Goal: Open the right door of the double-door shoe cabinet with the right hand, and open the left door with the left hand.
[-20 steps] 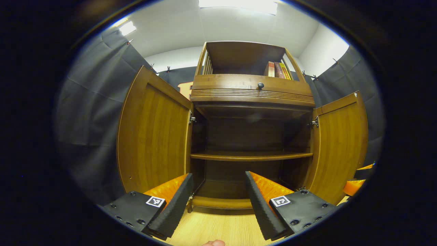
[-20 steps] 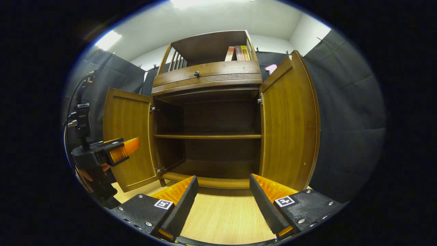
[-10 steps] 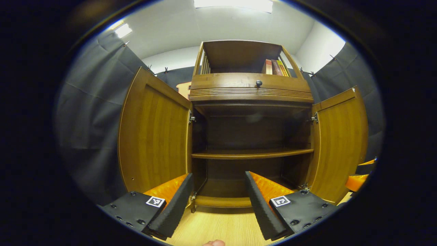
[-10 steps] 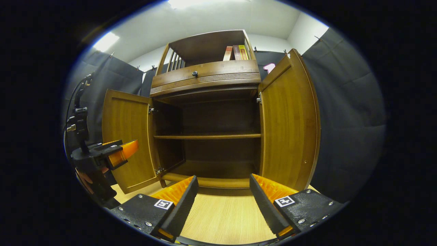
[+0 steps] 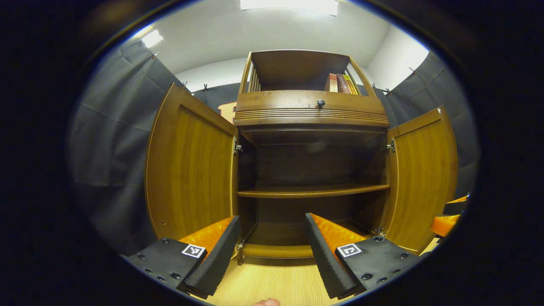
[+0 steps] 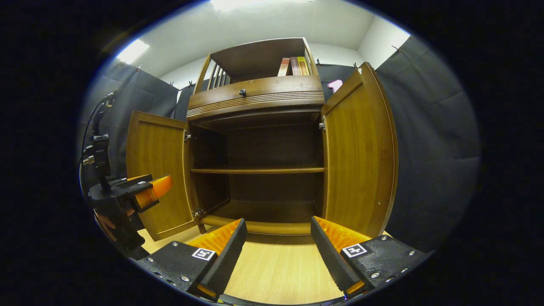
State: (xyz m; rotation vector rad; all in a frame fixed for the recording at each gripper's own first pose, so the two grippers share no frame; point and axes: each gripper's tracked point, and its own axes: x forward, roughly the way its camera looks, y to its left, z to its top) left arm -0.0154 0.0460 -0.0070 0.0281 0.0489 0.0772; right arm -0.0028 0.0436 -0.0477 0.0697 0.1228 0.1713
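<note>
Doors swung wide on the brown wooden double-door shoe cabinet [image 5: 312, 114], left door [image 5: 191, 170] and right door [image 6: 359, 157] both clear of the bare shelf [image 6: 257, 170], left gripper [image 5: 272, 250] and right gripper [image 6: 278, 255] spread, holding nothing, seemingly job done.

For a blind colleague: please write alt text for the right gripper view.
A wooden shoe cabinet stands with left door and right door swung open, its shelf bare. The open right hand-held gripper holds nothing; the left hand-held gripper is near the left door.
</note>
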